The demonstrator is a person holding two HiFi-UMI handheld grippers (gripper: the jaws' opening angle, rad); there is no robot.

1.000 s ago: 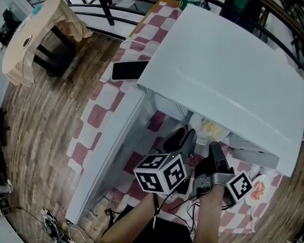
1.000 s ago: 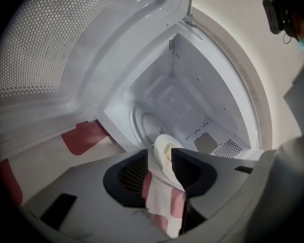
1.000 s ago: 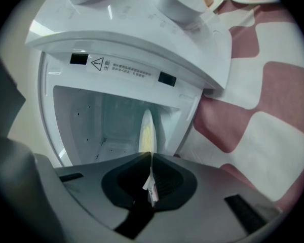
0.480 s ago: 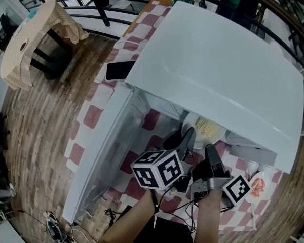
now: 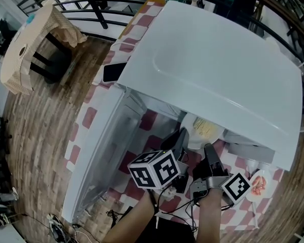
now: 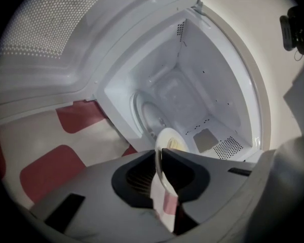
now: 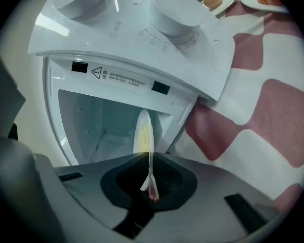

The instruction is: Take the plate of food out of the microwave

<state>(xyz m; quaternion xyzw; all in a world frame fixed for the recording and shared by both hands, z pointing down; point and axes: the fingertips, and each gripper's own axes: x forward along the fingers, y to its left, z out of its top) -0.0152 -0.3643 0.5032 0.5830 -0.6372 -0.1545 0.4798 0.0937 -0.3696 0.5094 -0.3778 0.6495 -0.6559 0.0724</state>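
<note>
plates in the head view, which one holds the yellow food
The plate of yellow food at the microwave mouth, under its top. The red-food plate lies apart at the view's far right.

Warning-triangle label [image 7: 122, 78] on microwave [image 7: 126, 19] frame — print illegible; dial markings [image 7: 151, 38] too.

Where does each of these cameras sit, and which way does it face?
Head view: on the person's head, facing down at the microwave, its open door and the plate; both forearms, the left hand-held gripper and the right hand-held gripper show.
Left gripper view: rides that gripper, facing into the cavity; its jaws, just closing, clamp the plate's rim.
Right gripper view: rides that gripper, facing the control panel and cavity; its jaws, just eased open, hold the plate's rim.
Shared: the plate, in all three.
</note>
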